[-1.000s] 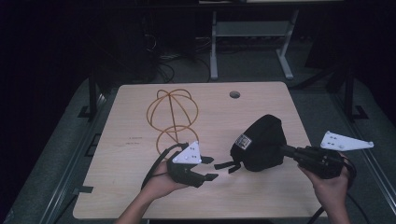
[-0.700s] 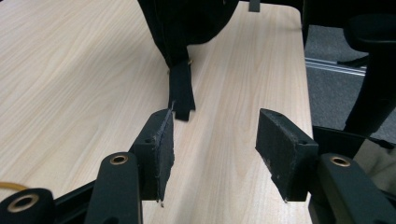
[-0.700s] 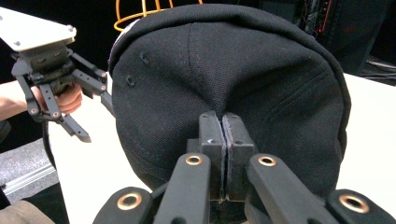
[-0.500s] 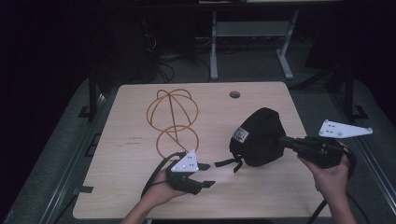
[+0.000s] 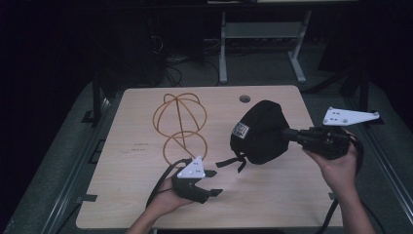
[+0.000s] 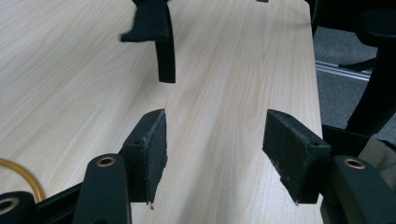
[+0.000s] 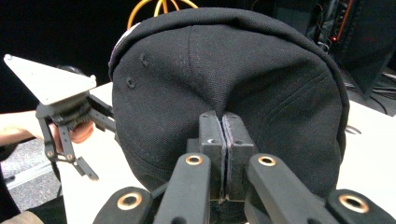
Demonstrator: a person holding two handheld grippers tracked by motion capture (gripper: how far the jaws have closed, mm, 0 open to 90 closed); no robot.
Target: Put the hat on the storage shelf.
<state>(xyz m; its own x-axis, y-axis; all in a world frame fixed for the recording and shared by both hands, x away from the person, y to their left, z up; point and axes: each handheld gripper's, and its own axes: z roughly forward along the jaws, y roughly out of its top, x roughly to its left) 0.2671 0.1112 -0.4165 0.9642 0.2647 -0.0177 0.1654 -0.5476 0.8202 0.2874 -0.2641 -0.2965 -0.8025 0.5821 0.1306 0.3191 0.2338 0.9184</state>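
Note:
A black cap [image 5: 260, 131] hangs in the air over the right half of the wooden table [image 5: 122, 165]. My right gripper [image 5: 292, 135] is shut on its fabric, the two jaws pressed together on the cloth [image 7: 223, 122]. The cap's strap [image 5: 233, 162] dangles from its lower left. My left gripper [image 5: 218, 183] lies low near the front of the table, pointing right. Its jaws have just been opening and stand apart with nothing between them [image 6: 215, 135]; the strap [image 6: 161, 42] hangs ahead of them. An orange wire stand [image 5: 180, 122] rests left of the cap.
A round cable hole [image 5: 244, 99] sits near the table's far edge. Grey metal frame legs [image 5: 263, 29] stand on the dark floor behind. The table's right edge [image 6: 315, 84] runs close beside my left gripper's line. A loop of orange wire [image 6: 23, 172] lies by its left jaw.
The right gripper has lifted the cap and drawn it slightly right. The left hand has sunk toward the table's front, and its jaws stand wider apart.

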